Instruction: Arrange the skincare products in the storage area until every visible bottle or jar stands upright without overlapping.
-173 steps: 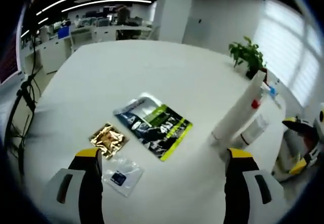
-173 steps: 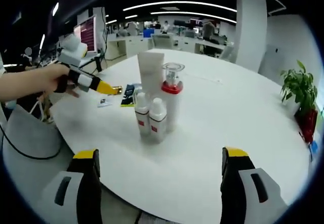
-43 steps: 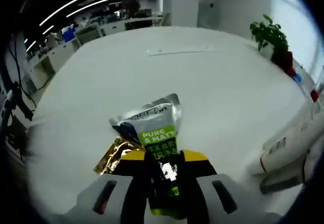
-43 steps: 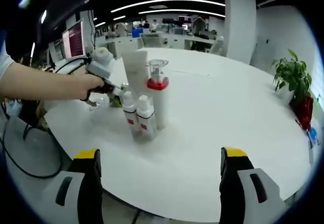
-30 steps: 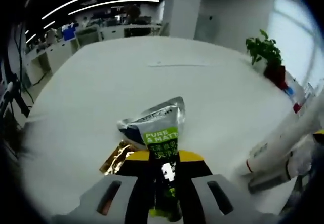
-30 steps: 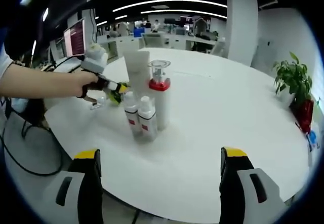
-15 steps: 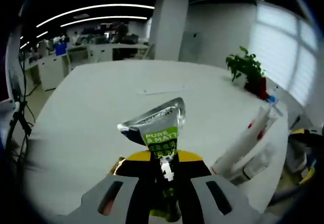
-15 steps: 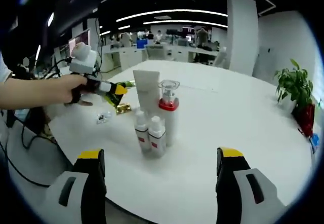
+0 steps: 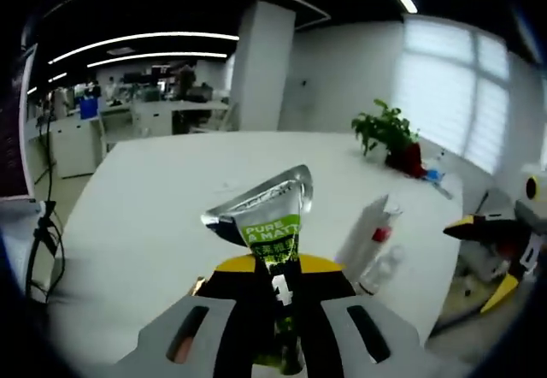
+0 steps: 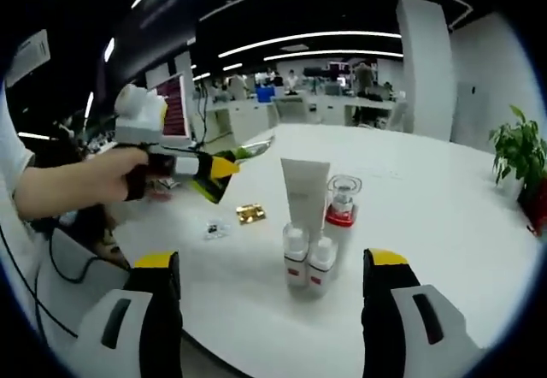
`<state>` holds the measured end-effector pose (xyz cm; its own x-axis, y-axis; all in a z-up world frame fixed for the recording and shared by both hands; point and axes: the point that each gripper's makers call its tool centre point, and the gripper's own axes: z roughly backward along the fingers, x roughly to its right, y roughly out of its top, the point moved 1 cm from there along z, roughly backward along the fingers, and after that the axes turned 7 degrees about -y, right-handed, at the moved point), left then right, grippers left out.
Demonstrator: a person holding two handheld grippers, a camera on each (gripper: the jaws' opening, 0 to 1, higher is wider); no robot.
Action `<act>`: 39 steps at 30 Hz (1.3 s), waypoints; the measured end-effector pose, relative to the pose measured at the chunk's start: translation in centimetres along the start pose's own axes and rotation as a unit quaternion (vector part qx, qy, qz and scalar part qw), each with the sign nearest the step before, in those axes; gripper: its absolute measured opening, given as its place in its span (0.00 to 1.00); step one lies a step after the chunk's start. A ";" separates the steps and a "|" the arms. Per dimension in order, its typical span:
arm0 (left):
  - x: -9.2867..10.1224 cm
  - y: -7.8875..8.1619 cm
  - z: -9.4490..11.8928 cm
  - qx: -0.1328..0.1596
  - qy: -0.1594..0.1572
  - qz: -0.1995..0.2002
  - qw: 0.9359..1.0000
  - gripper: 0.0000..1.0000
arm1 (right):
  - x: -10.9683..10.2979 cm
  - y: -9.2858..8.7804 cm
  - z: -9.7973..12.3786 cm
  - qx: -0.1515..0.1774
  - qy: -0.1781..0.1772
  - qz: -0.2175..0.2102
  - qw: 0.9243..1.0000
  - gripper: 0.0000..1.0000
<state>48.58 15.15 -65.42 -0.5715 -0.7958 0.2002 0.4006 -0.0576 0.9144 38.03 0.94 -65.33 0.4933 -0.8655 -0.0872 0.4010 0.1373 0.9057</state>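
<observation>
Lifted clear of the table (image 10: pixel 479 224) now, the green-and-silver sachet (image 9: pixel 269 224) hangs in the air, whereas a sec ago it was only just coming up off the white top. Left gripper (image 9: pixel 275 288) is clamped tight on the sachet's lower end, jaws pressed together w/ the pack sticking up between them, centre of the left gripper view. In the right gripper view that same gripper (image 10: pixel 224 170) sits upper left, held by a person's hand (image 10: pixel 85 181), sachet (image 10: pixel 244 157) poking out toward frame centre, well above the tabletop.

Right gripper (image 10: pixel 272 310): jaws spread wide at the bottom of its view, nothing between them, touching nothing.

Upright cluster stands mid-frame on the table: white tube (image 10: pixel 304 194), pump bottle w/ red collar (image 10: pixel 340 215), two small white bottles (image 10: pixel 308 262) in front, all just beside each other. Gold sachet (image 10: pixel 249 214) and small clear packet (image 10: pixel 214 227) lie flat to their left, apart from the cluster. Potted plant (image 10: pixel 520 151) at right edge.
</observation>
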 end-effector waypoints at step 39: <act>13.4 3.2 7.0 0.066 -0.205 -0.086 0.973 0.08 | -7.8 9.8 -0.8 0.135 0.203 -0.257 0.935 0.52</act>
<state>37.27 8.53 -57.33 -0.8704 -0.4722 0.1394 0.1945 -0.0698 0.9784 38.66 9.43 -56.13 0.5634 -0.5220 -0.6404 0.4825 -0.4214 0.7679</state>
